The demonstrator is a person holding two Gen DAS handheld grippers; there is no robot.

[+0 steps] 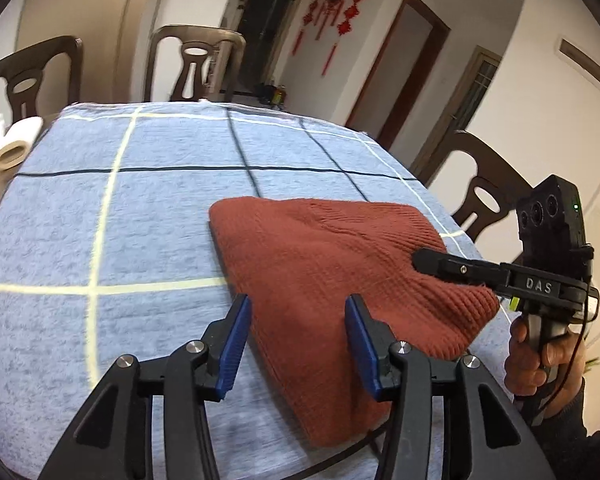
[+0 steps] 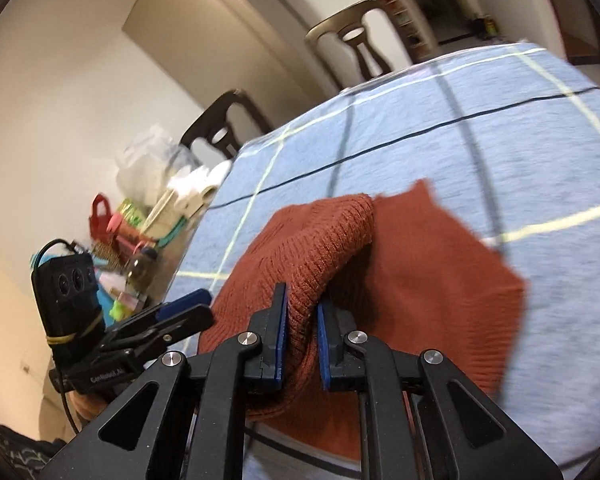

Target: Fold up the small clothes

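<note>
A rust-red knitted garment [image 1: 320, 280] lies partly folded on the blue checked tablecloth [image 1: 140, 220]. My left gripper [image 1: 298, 344] is open, its blue pads on either side of the garment's near edge, holding nothing. My right gripper [image 2: 302, 334] is shut on the garment's ribbed edge [image 2: 320, 256] and lifts that edge above the rest of the cloth [image 2: 440, 264]. In the left wrist view the right gripper [image 1: 420, 258] reaches in from the right over the garment. In the right wrist view the left gripper [image 2: 192, 306] sits at the garment's left side.
Dark wooden chairs [image 1: 196, 64] stand around the table. White rolls [image 1: 14, 144] lie off the cloth's far left corner. A clutter of bottles, bags and coloured items [image 2: 132, 240] fills the table's left end.
</note>
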